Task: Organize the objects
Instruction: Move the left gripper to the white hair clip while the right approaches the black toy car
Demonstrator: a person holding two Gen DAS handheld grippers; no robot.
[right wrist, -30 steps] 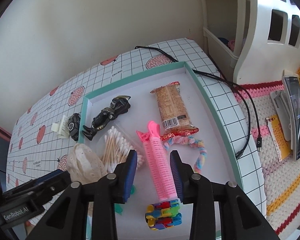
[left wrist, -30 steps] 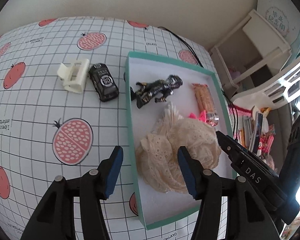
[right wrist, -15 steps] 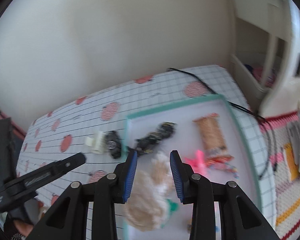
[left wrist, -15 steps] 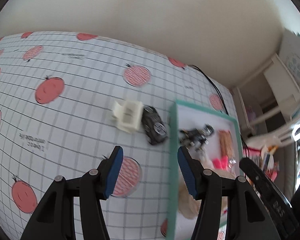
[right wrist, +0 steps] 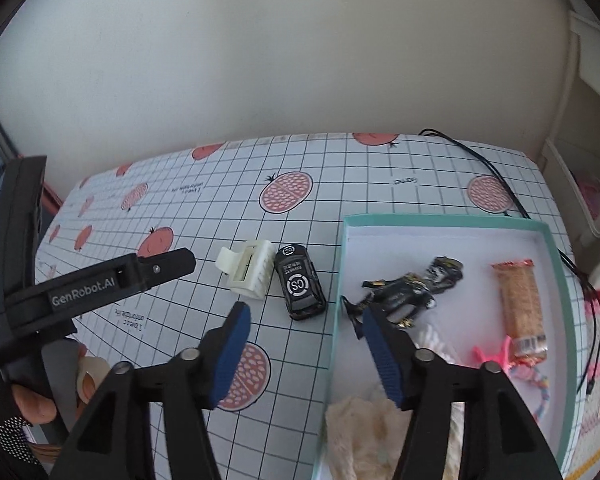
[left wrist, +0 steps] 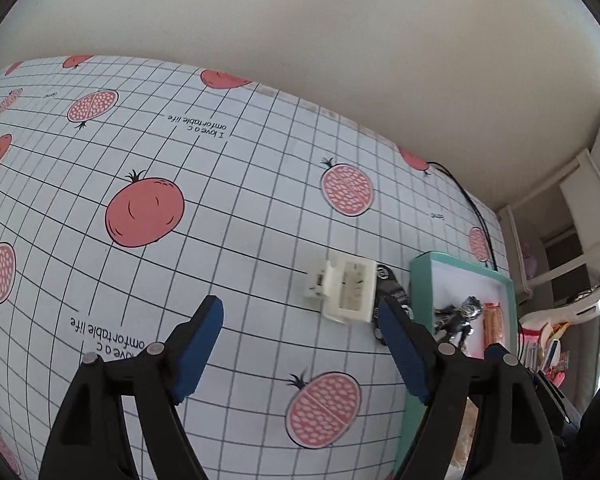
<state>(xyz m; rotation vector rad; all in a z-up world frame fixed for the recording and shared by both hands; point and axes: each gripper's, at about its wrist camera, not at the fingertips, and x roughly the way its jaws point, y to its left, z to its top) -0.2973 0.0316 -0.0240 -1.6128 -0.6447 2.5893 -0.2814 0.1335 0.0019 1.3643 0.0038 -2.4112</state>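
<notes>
Surface: tablecloth (right wrist: 340, 184), white with black grid and pink pomegranate prints, against a plain wall.

Item 1: cream hair claw clip (right wrist: 247, 269), lying on the cloth left of the tray, near the centre of the table. In the left wrist view it (left wrist: 345, 290) sits just beyond and between the fingertips.

Item 2: black toy car (right wrist: 300, 286), roof marked "CS", just right of the clip and touching or almost touching it; on the cloth, close outside the tray's left wall. Partly hidden behind a finger in the left wrist view (left wrist: 389, 286).

Item 3: teal tray (right wrist: 440, 220) with white floor, right part of the table. Contents: black and gold action figure (right wrist: 410, 290) at the far left; wrapped snack bar (right wrist: 520, 308) at the far right; pink hair roller (right wrist: 494, 354), only part visible; pastel braided cord (right wrist: 540, 388) at the right; cream lace fabric (right wrist: 360, 420) at the near left.

Item 4: black cable (right wrist: 488, 168), running along the far right of the table, past the tray.

Left gripper (left wrist: 300, 340): fingers spread wide, holding nothing, above the cloth near the clip. From the right wrist view it (right wrist: 100, 284) shows side-on at the left, with a gloved hand (right wrist: 32, 404) on its grip.

Right gripper (right wrist: 304, 352): fingers spread, holding nothing, poised over the tray's left wall, near the car.
</notes>
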